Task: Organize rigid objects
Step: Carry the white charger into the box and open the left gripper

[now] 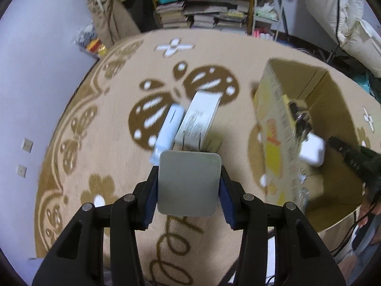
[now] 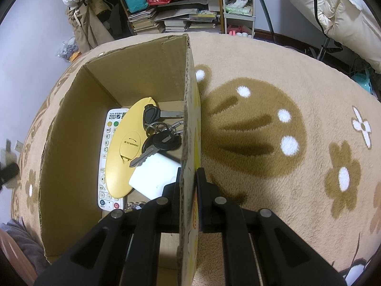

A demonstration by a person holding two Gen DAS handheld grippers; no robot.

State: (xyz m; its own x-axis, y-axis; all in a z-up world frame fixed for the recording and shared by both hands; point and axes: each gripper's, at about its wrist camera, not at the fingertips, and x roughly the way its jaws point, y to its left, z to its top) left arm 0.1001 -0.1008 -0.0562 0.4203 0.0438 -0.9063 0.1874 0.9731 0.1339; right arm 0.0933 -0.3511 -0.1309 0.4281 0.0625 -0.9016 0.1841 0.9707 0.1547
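My left gripper is shut on a flat grey square plate, held above the rug. Beyond it lie a white rectangular box and a pale blue-white device side by side on the rug. To the right stands an open cardboard box. My right gripper is shut on the right wall of that cardboard box. Inside lie a white remote, a yellow oval case, a bunch of keys and a white block.
A tan rug with brown butterfly and flower patterns covers the floor. Stacked books and shelves stand at the back, bedding at the right. A pale wall with sockets runs along the left. A person's dark sleeve shows at the right edge.
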